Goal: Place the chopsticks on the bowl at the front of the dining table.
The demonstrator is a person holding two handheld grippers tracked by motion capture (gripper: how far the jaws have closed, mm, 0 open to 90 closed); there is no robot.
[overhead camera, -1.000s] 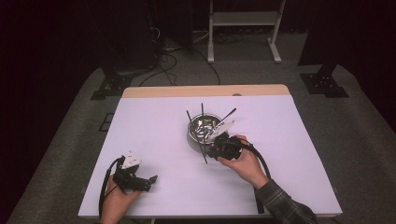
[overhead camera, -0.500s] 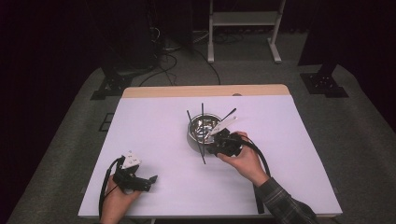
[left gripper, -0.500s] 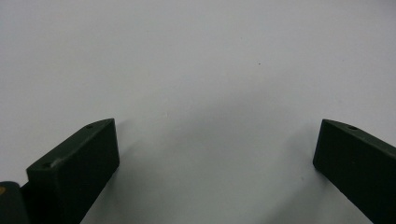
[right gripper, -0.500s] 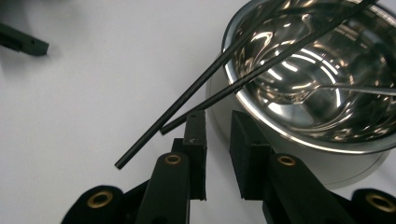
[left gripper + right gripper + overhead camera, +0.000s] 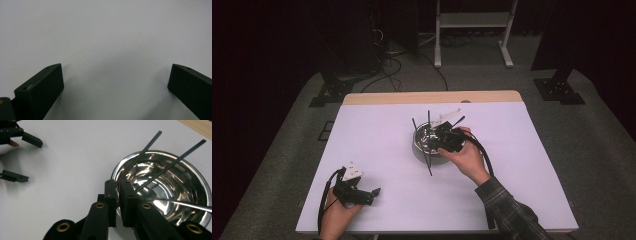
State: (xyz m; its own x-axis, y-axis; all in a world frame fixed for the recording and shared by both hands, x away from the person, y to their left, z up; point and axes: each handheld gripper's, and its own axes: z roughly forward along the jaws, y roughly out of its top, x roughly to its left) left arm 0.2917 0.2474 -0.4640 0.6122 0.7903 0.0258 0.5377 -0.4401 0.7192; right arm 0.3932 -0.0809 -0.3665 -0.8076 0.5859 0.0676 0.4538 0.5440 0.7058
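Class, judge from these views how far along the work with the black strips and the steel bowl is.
Done: several strips lean in the steel bowl. In hand: the right gripper, its jaws just closing, pinches one black strip at the rim. Left: one strip outside the bowl leans against its side. The left gripper rests open on the table.

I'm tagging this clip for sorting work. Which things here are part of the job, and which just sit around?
In the job:
right gripper, shut on a black strip
steel bowl holding other black strips

Just around:
left gripper, open over the white table
metal stand and floor cables behind
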